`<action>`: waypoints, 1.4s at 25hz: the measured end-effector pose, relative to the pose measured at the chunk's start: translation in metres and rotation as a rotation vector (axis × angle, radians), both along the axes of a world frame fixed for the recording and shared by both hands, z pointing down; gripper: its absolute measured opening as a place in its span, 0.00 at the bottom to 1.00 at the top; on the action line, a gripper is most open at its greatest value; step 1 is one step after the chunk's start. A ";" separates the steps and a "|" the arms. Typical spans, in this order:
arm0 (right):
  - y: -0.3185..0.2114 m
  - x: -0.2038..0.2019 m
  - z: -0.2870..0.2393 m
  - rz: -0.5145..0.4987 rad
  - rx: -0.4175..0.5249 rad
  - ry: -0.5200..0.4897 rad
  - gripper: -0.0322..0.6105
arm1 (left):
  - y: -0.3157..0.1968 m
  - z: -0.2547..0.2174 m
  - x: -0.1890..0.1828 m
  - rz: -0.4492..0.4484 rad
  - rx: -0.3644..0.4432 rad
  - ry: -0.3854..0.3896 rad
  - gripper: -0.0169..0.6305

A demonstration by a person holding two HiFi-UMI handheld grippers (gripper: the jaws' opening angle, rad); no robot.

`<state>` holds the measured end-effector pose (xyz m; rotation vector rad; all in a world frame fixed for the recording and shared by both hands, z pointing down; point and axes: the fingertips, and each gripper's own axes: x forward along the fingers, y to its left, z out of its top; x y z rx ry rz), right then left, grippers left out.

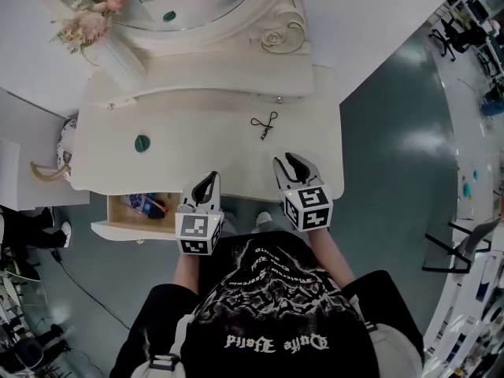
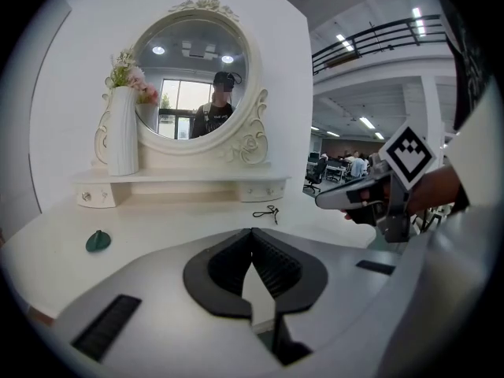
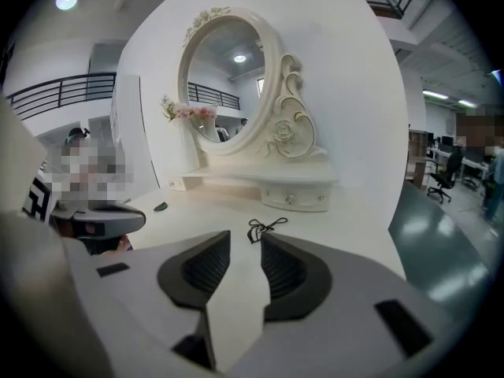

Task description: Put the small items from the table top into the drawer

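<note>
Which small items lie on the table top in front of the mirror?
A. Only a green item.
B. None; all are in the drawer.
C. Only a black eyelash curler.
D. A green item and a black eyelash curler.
D: the head view shows the green item toward the left of the table top and the black eyelash curler toward the right, both outside the open drawer.
</note>
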<state>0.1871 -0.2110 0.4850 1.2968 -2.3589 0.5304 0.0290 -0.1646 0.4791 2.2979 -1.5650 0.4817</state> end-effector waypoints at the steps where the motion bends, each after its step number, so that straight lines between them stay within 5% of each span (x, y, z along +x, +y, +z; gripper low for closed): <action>1: -0.003 -0.001 0.001 0.009 -0.010 -0.007 0.24 | -0.001 0.000 -0.004 0.001 -0.002 -0.001 0.05; 9: -0.027 -0.019 0.010 0.052 -0.041 -0.015 0.38 | 0.000 0.007 -0.037 -0.037 -0.035 0.005 0.05; 35: -0.093 -0.029 0.060 0.311 -0.182 0.085 0.42 | 0.000 0.025 -0.088 -0.111 -0.091 -0.010 0.05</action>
